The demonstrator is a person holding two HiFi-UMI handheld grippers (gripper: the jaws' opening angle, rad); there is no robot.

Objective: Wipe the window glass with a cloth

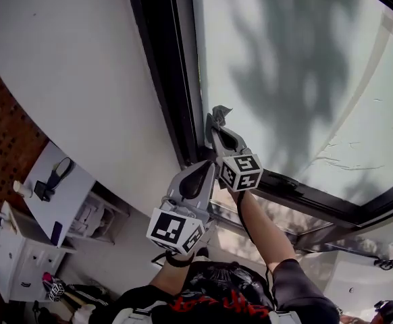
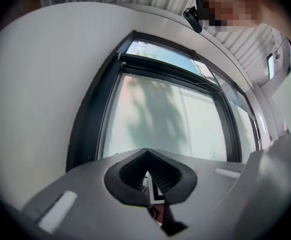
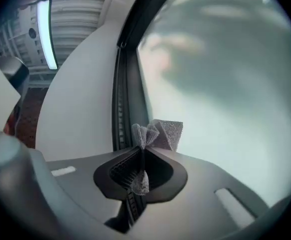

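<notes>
Just beside the black window frame [image 1: 163, 73], the right gripper [image 1: 215, 128] pinches a grey cloth [image 1: 220, 111], the window glass [image 1: 304, 79] spreading to its right, while the left gripper [image 1: 200, 174] hangs farther back, jaws pressed together, empty.

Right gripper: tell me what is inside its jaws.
A grey cloth, pinched by the shut jaws, fans out past the tips toward the glass. The pinched part itself is covered.
</notes>
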